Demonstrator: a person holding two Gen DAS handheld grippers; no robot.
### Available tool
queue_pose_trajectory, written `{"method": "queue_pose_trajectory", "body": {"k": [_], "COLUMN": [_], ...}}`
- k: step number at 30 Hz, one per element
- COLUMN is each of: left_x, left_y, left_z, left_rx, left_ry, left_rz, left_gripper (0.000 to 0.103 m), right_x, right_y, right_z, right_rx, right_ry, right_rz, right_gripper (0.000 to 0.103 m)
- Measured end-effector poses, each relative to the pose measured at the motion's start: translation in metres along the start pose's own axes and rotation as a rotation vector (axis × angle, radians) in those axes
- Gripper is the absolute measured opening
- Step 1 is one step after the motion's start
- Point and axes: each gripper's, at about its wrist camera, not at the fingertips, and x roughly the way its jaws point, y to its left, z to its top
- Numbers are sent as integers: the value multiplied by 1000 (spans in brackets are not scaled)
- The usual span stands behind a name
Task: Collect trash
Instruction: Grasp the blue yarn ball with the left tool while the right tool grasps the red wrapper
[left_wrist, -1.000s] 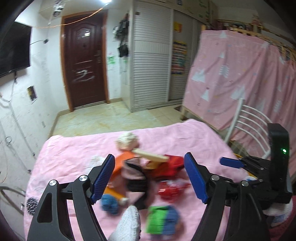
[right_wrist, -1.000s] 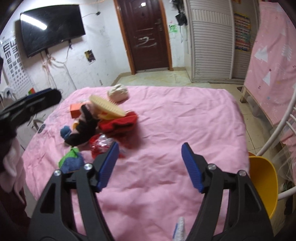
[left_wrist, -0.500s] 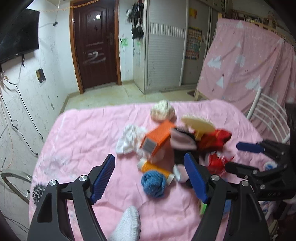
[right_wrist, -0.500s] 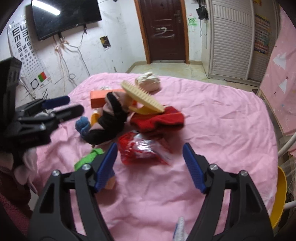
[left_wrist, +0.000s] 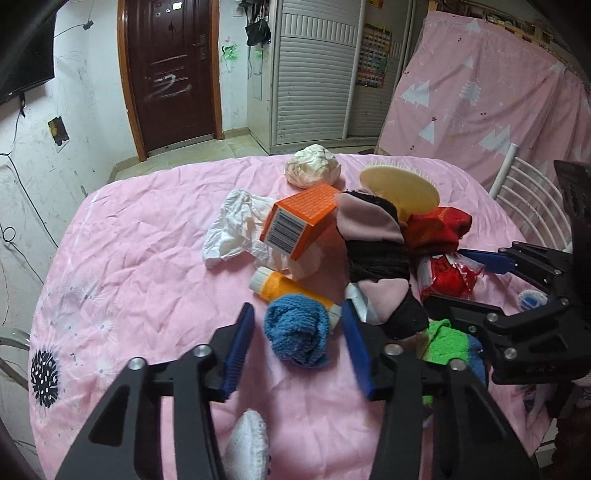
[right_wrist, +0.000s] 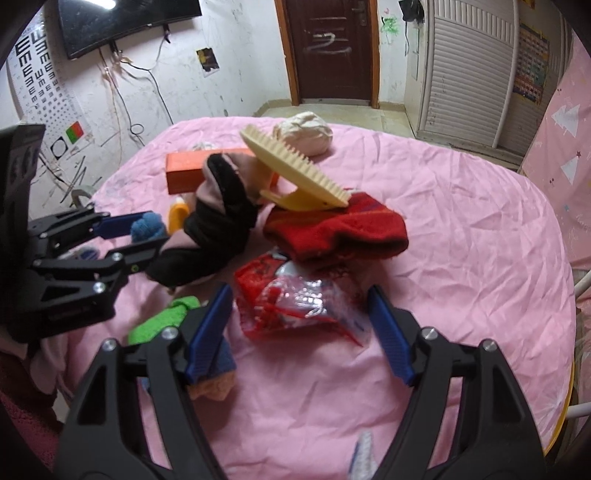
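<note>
Far back stands a dark brown door (left_wrist: 170, 74), a white louvred wardrobe (left_wrist: 314, 70) to its right, a black wall screen (right_wrist: 122, 22) and an eye chart (right_wrist: 40, 62) at left.

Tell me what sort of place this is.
Probably a lived-in room in a home: a table under a pink cloth, a dark entry door, a louvred wardrobe, and a wall-mounted TV beside an eye chart.

Right gripper (right_wrist: 299, 325) hung open right over a crinkly red wrapper (right_wrist: 291, 301) on the pink surface (right_wrist: 461, 229), red sock (right_wrist: 336, 230) just behind it.
</note>
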Motion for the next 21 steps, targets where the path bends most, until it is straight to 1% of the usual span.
{"method": "queue_pose_trajectory", "body": {"k": [1, 2, 3, 4, 6, 7, 10, 14, 21], "left_x": [0, -1, -1, -1, -3, -4, -11, -21, -49], "left_y": [-2, -4, -5, -6, -6, -6, -3, 3, 3], "left_z": [0, -1, -1, -1, -2, -2, -6, -7, -8], "left_rx": [5, 11, 12, 10, 5, 2, -16, -44, -57], "left_ry": [1, -1, -1, 0, -1, -1, -6, -20, -75], "left_rz": [-3, -5, -10, -13, -14, -15, -18, -19, -2], "left_gripper": [26, 24, 19, 17, 16, 15, 15, 15, 15], "right_x": [1, 0, 1, 1, 1, 1, -3, -17, -44], "right_y": [0, 0, 1, 2, 4, 5, 4, 7, 5], "right_z": [0, 0, 0, 0, -1, -2, -5, -10, -16], "right_rx": [1, -4, -10, -16, -30, -31, -27, -35, -29], "right_ry": [2, 2, 3, 2, 1, 1, -2, -27, -80], "right_rz": [-6, -18, -26, -33, -44, -42, -32, -17, -2], "right_gripper": [67, 66, 63, 57, 49, 42, 40, 40, 40]}}
